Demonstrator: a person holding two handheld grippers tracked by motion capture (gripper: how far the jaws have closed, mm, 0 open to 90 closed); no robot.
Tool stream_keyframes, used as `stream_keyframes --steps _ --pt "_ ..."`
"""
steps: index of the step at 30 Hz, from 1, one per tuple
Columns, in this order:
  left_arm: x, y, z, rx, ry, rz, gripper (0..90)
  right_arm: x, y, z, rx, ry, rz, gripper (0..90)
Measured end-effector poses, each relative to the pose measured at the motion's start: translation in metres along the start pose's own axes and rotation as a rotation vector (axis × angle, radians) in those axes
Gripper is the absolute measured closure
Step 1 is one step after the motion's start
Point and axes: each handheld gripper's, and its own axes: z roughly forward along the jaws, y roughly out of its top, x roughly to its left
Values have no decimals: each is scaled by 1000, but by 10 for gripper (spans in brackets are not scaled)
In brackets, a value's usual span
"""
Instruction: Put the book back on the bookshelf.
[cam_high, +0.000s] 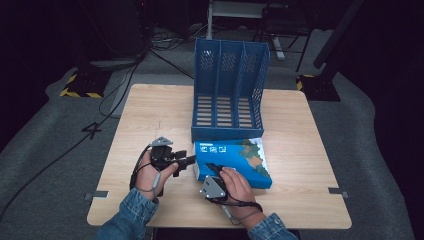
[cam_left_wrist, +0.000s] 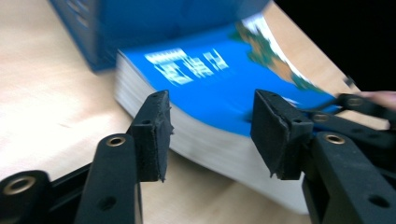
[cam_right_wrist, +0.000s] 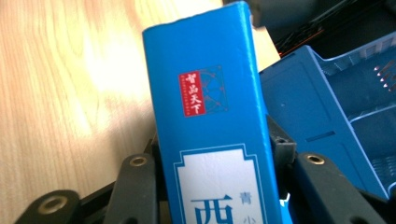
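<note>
One book (cam_high: 235, 161) lies on the worktop (cam_high: 310, 150) before one three-slot rack (cam_high: 227, 90). The right hand-held gripper (cam_high: 214, 170) clamps its spine, whose red label the right gripper view reveals. The left hand-held gripper (cam_left_wrist: 210, 135) gapes beside its pages.

Left forearm: denim sleeve, entering from the bottom edge left of centre in the high view. Left hand (cam_high: 150, 172): wrapped around its tool, wrist bent. Left claw (cam_high: 186, 161): pointing toward the right of the frame, jaws spread apart with nothing between the pads (cam_left_wrist: 154, 133); grey three-cornered plate on top.

Right forearm: denim sleeve at the bottom edge, right of centre. Right hand (cam_high: 239, 187): fingers over the tool body. Right claw (cam_high: 209, 166): pointing to the upper left, jaws closed against both sides of the blue book (cam_right_wrist: 210, 135).
</note>
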Motion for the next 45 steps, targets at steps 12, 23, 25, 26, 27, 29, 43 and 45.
stream_keyframes --steps 12,23,25,26,27,29,43,45 --pt "31 -15 7 15 117 103 406 -50 9 -25 -29 75 195 607" --pt "48 -24 16 124 249 206 402 -86 14 -47 -81 169 376 611" --pt "49 -25 17 139 259 220 406 -89 14 -48 -87 179 392 611" --pt "51 -26 19 161 270 236 407 -93 14 -50 -94 188 407 612" --pt "52 -26 20 175 277 248 407 -97 14 -53 -104 199 427 612" --pt "54 -28 22 202 306 273 402 -105 14 -58 -122 214 470 612" --pt "64 -32 25 147 284 267 302 -138 5 -76 -212 281 621 614" --pt "64 -32 25 150 285 266 301 -143 4 -80 -225 283 642 615"
